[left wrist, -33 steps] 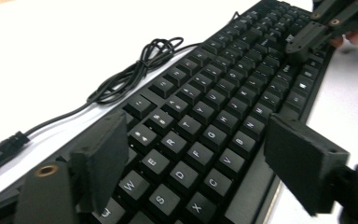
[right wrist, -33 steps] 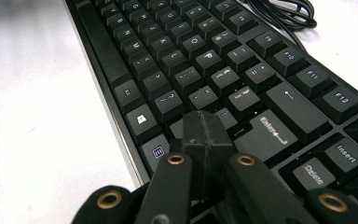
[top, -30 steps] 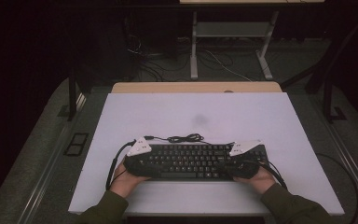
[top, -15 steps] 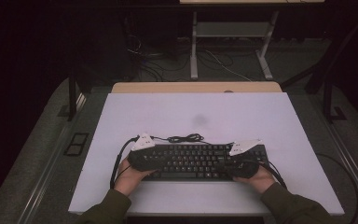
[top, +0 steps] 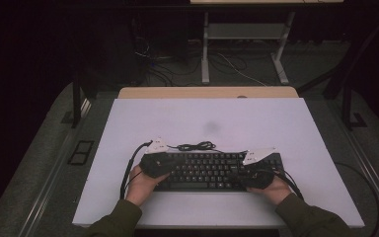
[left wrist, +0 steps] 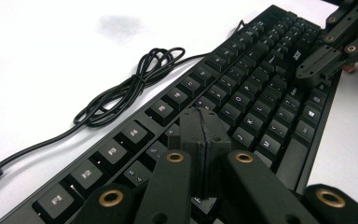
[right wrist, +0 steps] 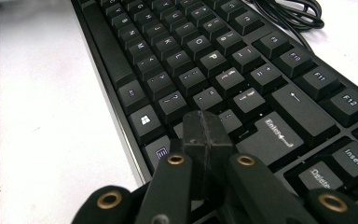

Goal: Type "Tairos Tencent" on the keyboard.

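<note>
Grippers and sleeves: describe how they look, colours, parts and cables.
Both the left gripper and the right gripper are matt black, with two flat jaws on link arms joined by brass-ringed pivots. In the high view each carries a pale grey three-cornered plate and trails a black cable. The person wears dark olive-green sleeves.

We see a black keyboard (top: 212, 170) lying flat, keys up, near the bench's front edge, its long side along that edge; its black cable (top: 195, 146) lies bunched just behind it
</note>
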The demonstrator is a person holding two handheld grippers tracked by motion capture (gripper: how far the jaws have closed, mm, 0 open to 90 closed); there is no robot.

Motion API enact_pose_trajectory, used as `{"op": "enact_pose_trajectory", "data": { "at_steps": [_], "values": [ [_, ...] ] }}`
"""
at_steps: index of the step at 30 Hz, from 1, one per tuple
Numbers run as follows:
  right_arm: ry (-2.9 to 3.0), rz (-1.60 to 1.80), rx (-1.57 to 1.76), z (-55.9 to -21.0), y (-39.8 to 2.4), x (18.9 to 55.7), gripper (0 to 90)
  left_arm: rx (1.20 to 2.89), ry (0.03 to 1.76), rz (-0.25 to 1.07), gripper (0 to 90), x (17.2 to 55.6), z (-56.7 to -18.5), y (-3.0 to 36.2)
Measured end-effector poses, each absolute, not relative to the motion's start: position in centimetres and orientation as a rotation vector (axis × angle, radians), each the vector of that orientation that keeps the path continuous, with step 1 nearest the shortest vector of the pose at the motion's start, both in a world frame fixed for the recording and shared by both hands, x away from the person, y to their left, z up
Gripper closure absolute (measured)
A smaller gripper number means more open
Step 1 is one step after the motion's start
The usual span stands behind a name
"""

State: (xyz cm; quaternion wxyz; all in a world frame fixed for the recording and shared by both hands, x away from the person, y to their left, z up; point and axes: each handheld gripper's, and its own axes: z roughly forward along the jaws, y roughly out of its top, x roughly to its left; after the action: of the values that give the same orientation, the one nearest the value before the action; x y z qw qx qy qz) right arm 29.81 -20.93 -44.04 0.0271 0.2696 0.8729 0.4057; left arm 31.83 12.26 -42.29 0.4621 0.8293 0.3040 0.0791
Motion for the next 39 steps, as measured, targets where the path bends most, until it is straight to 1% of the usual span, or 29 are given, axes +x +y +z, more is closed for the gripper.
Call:
{"op": "enact_pose_trajectory", "data": {
  "at_steps": [18,35,39],
  "values": [
    [2.695,1.253,0.832,-44.0,-20.9,29.8,89.4,2.145,0.767,0.171,88.4,32.5,-43.4,11.1],
    [2.695,1.253,0.833,-44.0,-20.9,29.8,89.4,2.154,0.773,0.163,88.4,32.5,-43.6,10.9],
    [2.695,1.252,0.835,-44.0,-20.9,29.7,89.4,2.131,0.768,0.164,88.4,32.5,-43.3,11.1]
  ]
}}
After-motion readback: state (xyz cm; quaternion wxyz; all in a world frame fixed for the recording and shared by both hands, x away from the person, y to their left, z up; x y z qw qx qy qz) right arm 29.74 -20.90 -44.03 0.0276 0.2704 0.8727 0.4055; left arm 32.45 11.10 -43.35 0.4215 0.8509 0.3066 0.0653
